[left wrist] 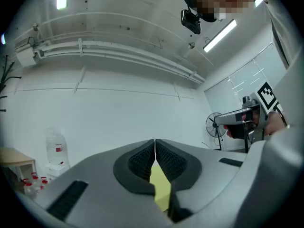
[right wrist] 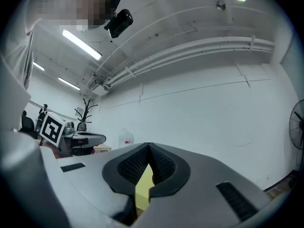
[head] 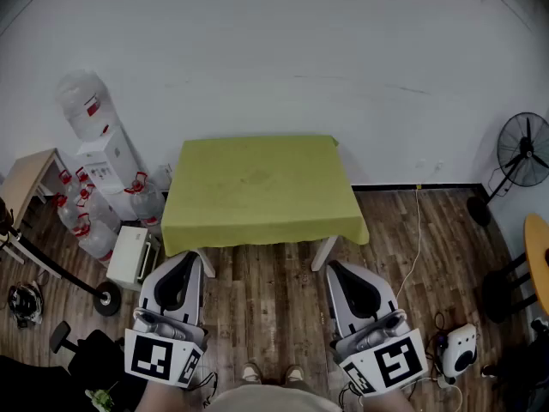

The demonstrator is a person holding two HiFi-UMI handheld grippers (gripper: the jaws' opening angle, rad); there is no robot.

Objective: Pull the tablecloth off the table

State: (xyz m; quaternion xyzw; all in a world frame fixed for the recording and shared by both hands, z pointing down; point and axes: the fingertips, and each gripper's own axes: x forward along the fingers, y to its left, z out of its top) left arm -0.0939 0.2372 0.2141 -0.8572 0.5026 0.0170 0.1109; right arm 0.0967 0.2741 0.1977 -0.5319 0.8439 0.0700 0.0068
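**Tablecloth (head: pixel 257 187) untouched, both pairs of jaws closed and short of it**

At 9 o'clock from the worktop (head: pixel 324 254) stand a water dispenser (head: pixel 103 157) and spare bottles (head: pixel 86 221), clear of the job. The left gripper (head: pixel 190 260), at 7 o'clock in the head view, hangs over the floor (head: pixel 274 303) just short of the near hem. Its jaws are pressed together with nothing between them, and only a sliver of yellow-green shows beyond the pads. The tablecloth lies flat at 12 o'clock, against the wall (head: pixel 274 50). It covers the whole top, drapes over the near and side edges, and has nothing on it. The right gripper (head: pixel 336 271), at 5 o'clock, mirrors the left, with jaws together, empty and aimed at the hem. A fan (head: pixel 523 153) stands at 3 o'clock, well apart.

The step in hand looks like the approach, and no pull has begun. Next, both pairs of jaws would have to part and move forward to the hanging edge near its two corners. They would then clamp on the fabric and draw back evenly toward 6 o'clock, so that neither side drags or catches on a corner.
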